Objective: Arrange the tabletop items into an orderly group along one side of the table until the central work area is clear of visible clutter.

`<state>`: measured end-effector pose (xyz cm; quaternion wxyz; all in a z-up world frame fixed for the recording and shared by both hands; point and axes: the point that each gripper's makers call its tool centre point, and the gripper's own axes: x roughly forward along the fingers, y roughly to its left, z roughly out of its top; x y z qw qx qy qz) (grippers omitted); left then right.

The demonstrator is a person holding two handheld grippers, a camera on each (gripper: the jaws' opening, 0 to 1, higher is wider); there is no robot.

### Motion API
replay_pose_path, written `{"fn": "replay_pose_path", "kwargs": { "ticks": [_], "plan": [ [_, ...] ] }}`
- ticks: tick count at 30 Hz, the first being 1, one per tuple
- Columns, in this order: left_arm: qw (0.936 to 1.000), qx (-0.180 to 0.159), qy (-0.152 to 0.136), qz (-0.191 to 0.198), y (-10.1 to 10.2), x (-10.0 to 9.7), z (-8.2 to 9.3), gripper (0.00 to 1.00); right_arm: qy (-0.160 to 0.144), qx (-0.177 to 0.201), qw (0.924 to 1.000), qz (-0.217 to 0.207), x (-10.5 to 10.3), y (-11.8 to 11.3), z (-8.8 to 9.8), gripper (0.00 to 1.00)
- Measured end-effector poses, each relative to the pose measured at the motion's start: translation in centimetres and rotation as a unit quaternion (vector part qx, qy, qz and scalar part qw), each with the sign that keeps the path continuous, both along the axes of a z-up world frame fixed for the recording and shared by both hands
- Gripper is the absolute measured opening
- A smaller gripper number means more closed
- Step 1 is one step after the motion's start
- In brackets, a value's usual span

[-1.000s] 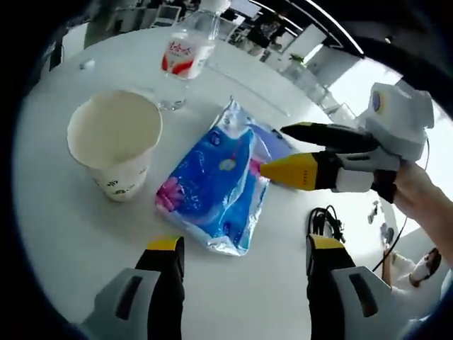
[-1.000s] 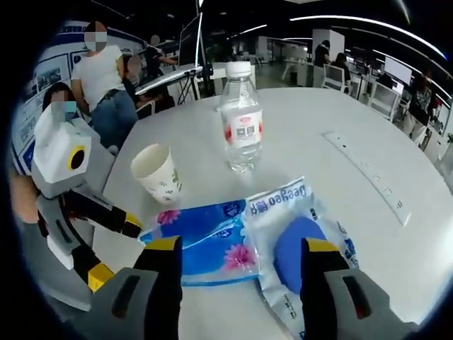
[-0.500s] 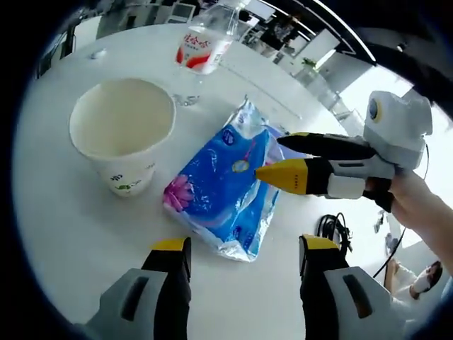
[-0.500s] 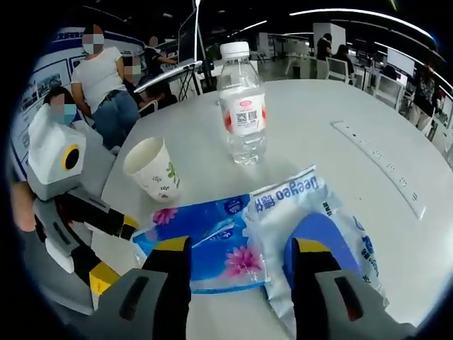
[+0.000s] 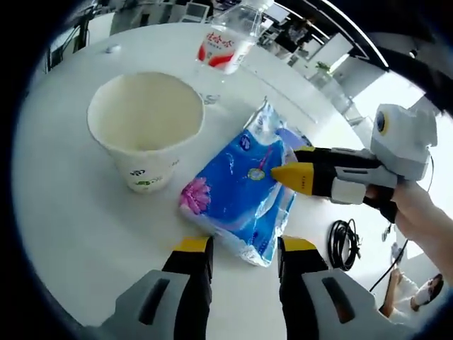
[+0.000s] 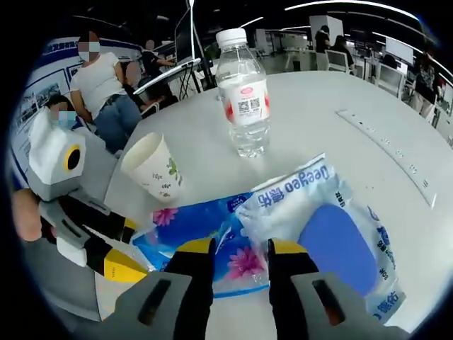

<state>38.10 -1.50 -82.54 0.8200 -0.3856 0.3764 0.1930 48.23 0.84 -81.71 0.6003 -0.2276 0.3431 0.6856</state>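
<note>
Yellow-tipped left gripper (image 5: 241,256): jaws drawn near each other with a narrow gap, nothing between them, poised just short of the near corner of the blue tissue pack (image 5: 237,188). Hovers above the white table (image 5: 64,212).

Right gripper (image 6: 239,256): jaws narrowed to a slim gap over the edge where the blue tissue pack (image 6: 205,244) meets the clear wipes packet (image 6: 325,230); whether the tips pinch any plastic cannot be told. In the left gripper view, the same tool (image 5: 287,174) comes in from the right with its yellow tip touching the blue pack's far side.

Items, 4 in all:
1. Blue tissue pack, flat on the table, pink flower print.
2. Clear wipes packet with a blue patch, lying beside and partly over the tissue pack.
3. Paper cup (image 5: 145,127), upright, open mouth, just beside the tissue pack; also (image 6: 152,166).
4. Water bottle (image 6: 243,92), upright, red-and-white label, white cap, behind the packs.

Background: people (image 6: 106,88) standing past the table edge.
</note>
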Motion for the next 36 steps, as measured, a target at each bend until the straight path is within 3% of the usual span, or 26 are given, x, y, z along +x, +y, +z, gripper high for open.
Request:
{"fn": "replay_pose_path", "kwargs": {
  "ticks": [2, 9, 18, 23, 26, 28, 31, 36],
  "plan": [
    [1.0000, 0.004, 0.007, -0.003, 0.1, -0.5, -0.1, 0.13, 0.003, -0.003, 1.0000, 0.000, 0.0, -0.2, -0.1, 0.24],
    [0.9999, 0.002, 0.002, 0.011, 0.9, -0.6, 0.1, 0.00, 0.018, 0.004, 0.9998, -0.004, -0.6, -0.7, 0.1, 0.16],
    [0.9998, -0.010, -0.008, 0.015, 0.9, -1.0, 0.2, 0.00, 0.048, 0.005, 0.9987, -0.016, -0.4, -2.0, 0.6, 0.10],
    [0.9999, -0.005, -0.011, 0.011, 1.4, -1.4, 0.3, 0.00, 0.089, 0.016, 0.9955, -0.027, -0.3, -3.3, 1.4, 0.06],
    [0.9998, -0.009, -0.012, 0.010, 1.8, -1.7, 0.2, 0.00, 0.071, 0.008, 0.9971, -0.026, 0.4, -4.5, 0.8, 0.00],
    [0.9998, -0.012, -0.012, 0.007, 1.7, -1.6, 0.1, 0.00, 0.086, 0.011, 0.9958, -0.030, 0.1, -4.6, 0.9, 0.00],
    [0.9999, -0.006, -0.011, 0.002, 1.7, -1.6, 0.2, 0.00, 0.067, 0.013, 0.9974, -0.022, -0.3, -4.6, 1.1, 0.00],
    [0.9999, 0.002, -0.009, -0.005, 1.9, -1.7, 0.5, 0.00, 0.076, 0.022, 0.9962, -0.036, -0.7, -4.7, 2.0, 0.00]
  ]
}}
